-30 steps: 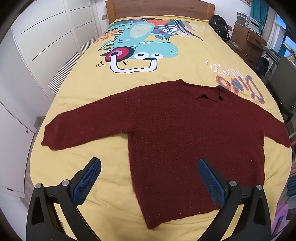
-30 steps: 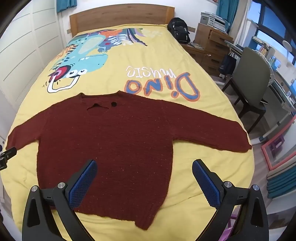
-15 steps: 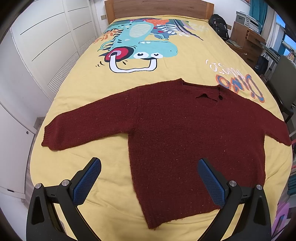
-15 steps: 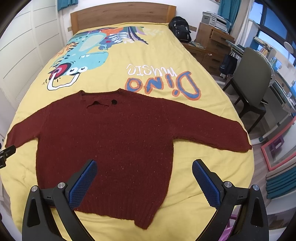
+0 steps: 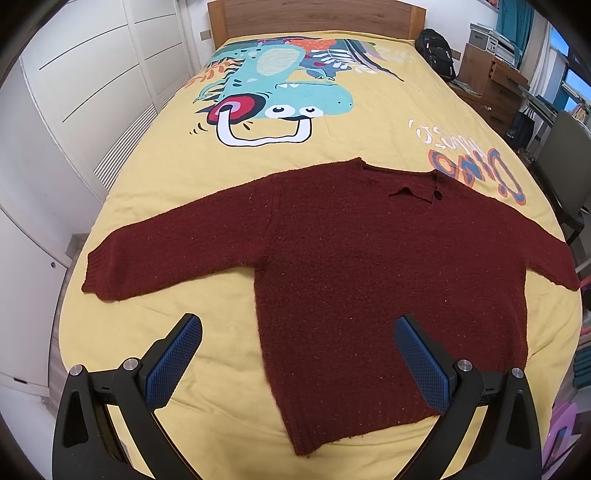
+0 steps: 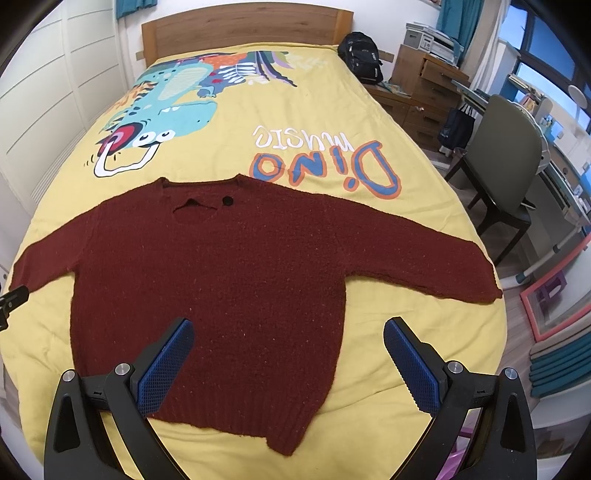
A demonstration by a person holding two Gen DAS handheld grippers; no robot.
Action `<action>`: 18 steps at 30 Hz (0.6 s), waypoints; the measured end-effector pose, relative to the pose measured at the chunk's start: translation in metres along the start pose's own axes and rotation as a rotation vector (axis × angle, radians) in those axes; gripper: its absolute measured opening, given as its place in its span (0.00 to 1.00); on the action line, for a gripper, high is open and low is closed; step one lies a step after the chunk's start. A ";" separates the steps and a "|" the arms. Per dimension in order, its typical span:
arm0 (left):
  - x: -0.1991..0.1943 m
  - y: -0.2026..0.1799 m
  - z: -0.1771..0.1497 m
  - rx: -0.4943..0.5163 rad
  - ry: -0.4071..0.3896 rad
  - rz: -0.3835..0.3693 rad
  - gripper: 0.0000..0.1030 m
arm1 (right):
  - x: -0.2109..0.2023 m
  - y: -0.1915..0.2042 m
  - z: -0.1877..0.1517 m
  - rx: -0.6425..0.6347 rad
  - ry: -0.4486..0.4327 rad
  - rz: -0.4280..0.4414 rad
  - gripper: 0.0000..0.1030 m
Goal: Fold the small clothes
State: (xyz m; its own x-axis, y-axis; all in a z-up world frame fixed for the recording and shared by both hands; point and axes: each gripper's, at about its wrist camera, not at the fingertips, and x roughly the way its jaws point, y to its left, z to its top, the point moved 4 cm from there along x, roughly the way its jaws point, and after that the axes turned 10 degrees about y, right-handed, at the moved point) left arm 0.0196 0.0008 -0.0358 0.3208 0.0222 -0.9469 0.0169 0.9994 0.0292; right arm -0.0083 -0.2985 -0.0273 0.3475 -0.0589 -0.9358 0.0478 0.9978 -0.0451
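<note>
1. Hovering above the near edge of the bed, the left gripper (image 5: 295,354) is spread wide and empty, blue pads well apart; its left pad hangs over bare yellow bedspread (image 5: 388,122), its right pad over the sweater's lower body.
2. Right gripper (image 6: 288,354) likewise released, nothing between its pads; it hangs over the sweater's hem side, right pad past the sweater's edge.
3. Dark red knit sweater (image 5: 369,266) lies flat, front up, on the bedspread, neckline toward the headboard (image 5: 314,16), hem toward the grippers. Both sleeves are spread straight out from the body; one cuff (image 5: 99,273) reaches near the bed's edge.
4. Button (image 6: 228,200) and a small placket gap show just below the neckline.
5. Judged step: garment laid out, folding not yet begun. No crease or tuck anywhere.
6. Next move likely calls for pinching a cuff or shoulder and carrying the sleeve inward across the sweater's body. Thick knit; a shallow pinch may slip, and dragging could bunch the bedspread beneath.
</note>
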 end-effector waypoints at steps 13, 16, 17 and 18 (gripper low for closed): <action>0.002 -0.004 0.001 0.011 0.011 -0.002 0.99 | 0.003 0.003 -0.002 -0.007 0.009 -0.003 0.99; 0.003 -0.004 0.001 0.011 0.011 -0.002 0.99 | 0.003 0.003 -0.001 -0.010 0.011 -0.003 0.99; 0.004 -0.004 0.001 0.011 0.012 -0.002 0.99 | 0.003 0.004 -0.001 -0.011 0.012 -0.003 0.99; 0.004 -0.004 0.001 0.012 0.012 -0.001 0.99 | 0.003 0.004 -0.001 -0.012 0.014 -0.002 0.99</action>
State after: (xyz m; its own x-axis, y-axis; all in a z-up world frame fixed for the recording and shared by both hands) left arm 0.0220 -0.0029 -0.0392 0.3093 0.0218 -0.9507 0.0284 0.9991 0.0322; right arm -0.0076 -0.2948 -0.0309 0.3343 -0.0609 -0.9405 0.0376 0.9980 -0.0513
